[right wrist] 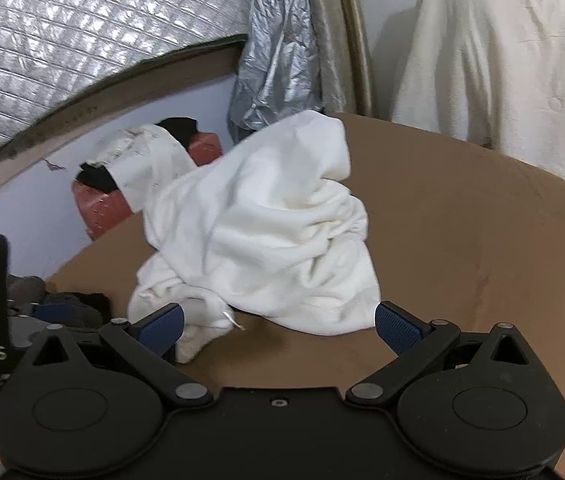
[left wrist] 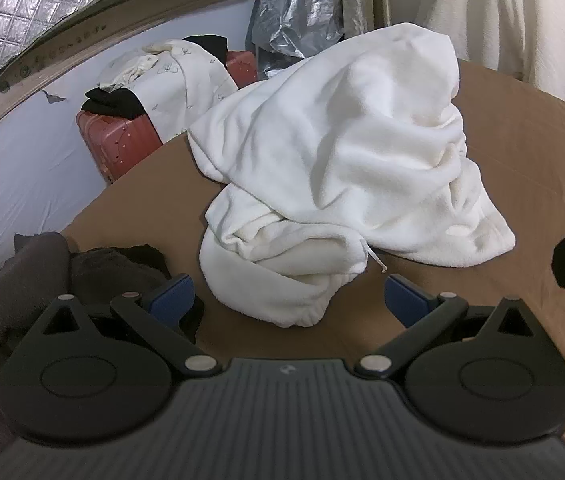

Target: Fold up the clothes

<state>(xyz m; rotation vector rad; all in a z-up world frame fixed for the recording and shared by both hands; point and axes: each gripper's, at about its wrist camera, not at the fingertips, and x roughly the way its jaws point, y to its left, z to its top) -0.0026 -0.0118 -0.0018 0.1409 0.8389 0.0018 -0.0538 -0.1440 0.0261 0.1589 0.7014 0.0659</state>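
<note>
White fleece garment (left wrist: 334, 168) is crumpled on the brown counter (left wrist: 522, 168), just ahead of left tongs (left wrist: 289, 300) and right tongs (right wrist: 279, 326); both spread apart, nothing gripped

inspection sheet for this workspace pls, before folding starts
Surface: brown table, mostly bare.
Job's things: white fleece garment crumpled in a heap, unfolded; drawstring end showing.
Clutter: dark clothes pile at the table's left edge.
Grippers: left claw open, empty, just short of the heap; right claw open, empty.
Cables: nothing seen.
Surroundings: red suitcase draped with clothes, silver plastic sheet, cream cloth cover.
</note>
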